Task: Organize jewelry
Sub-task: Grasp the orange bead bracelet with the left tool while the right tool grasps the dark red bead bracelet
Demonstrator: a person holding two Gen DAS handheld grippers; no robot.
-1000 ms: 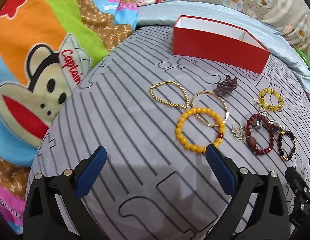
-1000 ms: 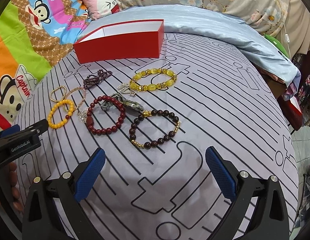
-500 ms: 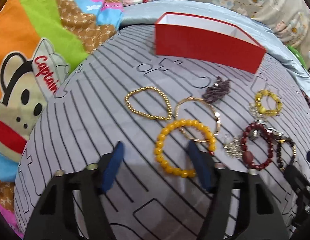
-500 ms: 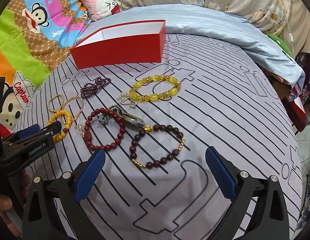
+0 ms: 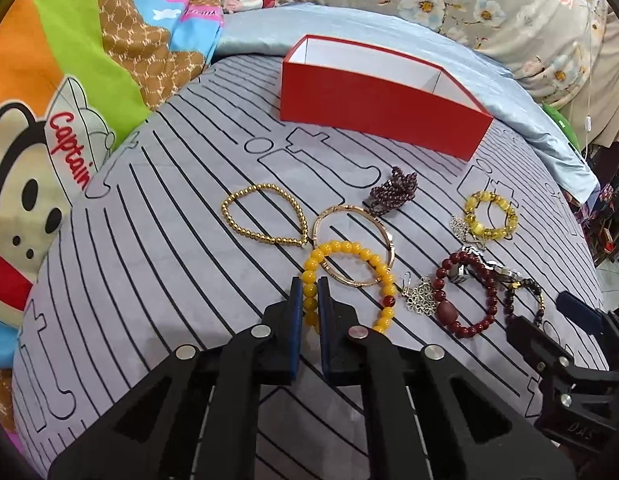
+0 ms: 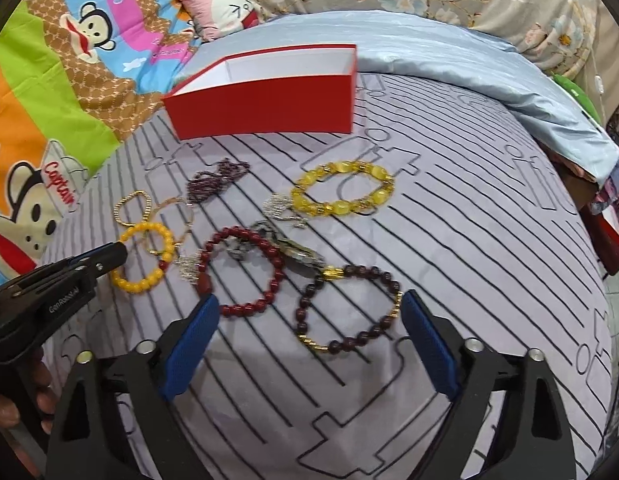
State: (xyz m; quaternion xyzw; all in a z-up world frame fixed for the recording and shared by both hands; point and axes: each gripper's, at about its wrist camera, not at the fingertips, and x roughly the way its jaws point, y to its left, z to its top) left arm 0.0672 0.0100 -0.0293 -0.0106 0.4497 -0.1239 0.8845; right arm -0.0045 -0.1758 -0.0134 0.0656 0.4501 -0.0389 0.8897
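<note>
the left claw (image 5: 310, 300) is closing on the near side of the yellow bead bracelet (image 5: 351, 284), with its beads between the blue pads (image 5: 296, 312), which look to be pressing them. the bracelet lies flat on the bed, overlapping the gold bangle (image 5: 353, 248). the right claw (image 6: 309, 344) stands wide with its jaws just starting to close, nothing pinched yet; the dark bead bracelet (image 6: 349, 308) lies on the sheet between and just ahead of its fingers.

beyond these, the rest of the jewelry is spread loose on the striped sheet (image 5: 149, 260): a gold bead chain (image 5: 265, 216), a purple bundle (image 5: 393, 192), a red bead bracelet (image 5: 465, 296), silver charms (image 5: 421, 300), a pale yellow bracelet (image 5: 489, 216), and a dark metal piece (image 6: 297, 256) i can't identify.

the red box (image 5: 381, 120) sits open at the far side of the sheet, well apart from the pieces. what shows of its white inside looks empty, though the near wall hides the floor.

i judge the task is at its very start: nothing visibly boxed, the first pick in hand, every piece left to move.
</note>
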